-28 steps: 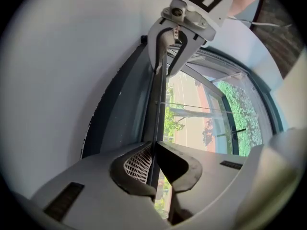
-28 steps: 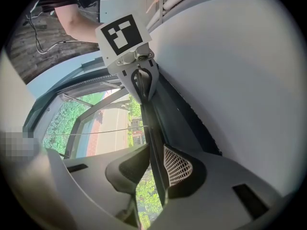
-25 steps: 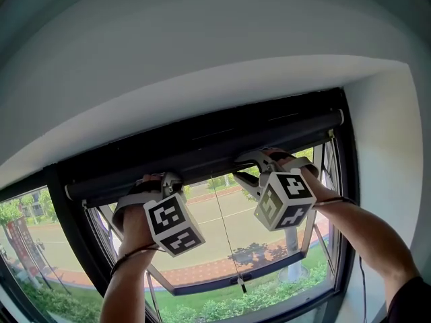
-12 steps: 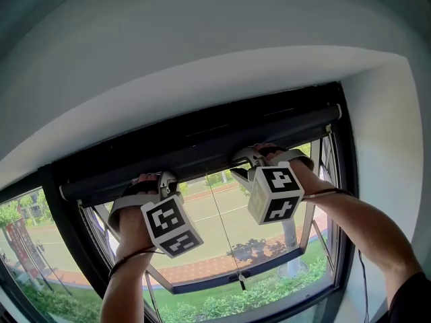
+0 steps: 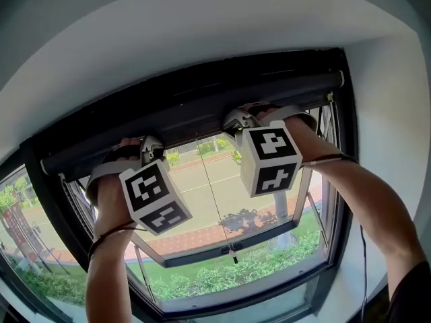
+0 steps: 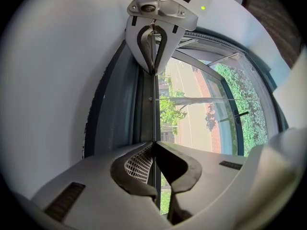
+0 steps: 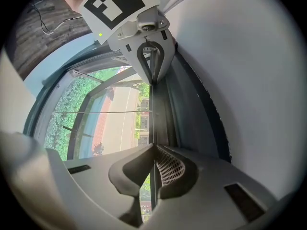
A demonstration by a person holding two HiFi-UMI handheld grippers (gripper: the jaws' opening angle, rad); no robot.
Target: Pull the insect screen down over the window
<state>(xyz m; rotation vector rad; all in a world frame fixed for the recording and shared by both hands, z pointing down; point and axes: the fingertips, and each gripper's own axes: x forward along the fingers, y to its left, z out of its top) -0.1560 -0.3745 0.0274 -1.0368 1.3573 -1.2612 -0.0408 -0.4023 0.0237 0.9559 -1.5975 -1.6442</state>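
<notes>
**Both grippers clamped on the insect screen's pull bar, high in the window.**

The left gripper [image 5: 148, 143], whose jaws had just been closing, pinched the thin lower edge of the pull bar [image 5: 195, 125]. The right gripper [image 5: 239, 118] was pressed onto the same edge, further right. The bar sat at the top of the window [image 5: 195, 210], just under the dark housing [image 5: 202, 93], with the screen apparently rolled up, though no mesh could be made out. A thin cord [image 5: 215, 197] hung between the hands.
</notes>
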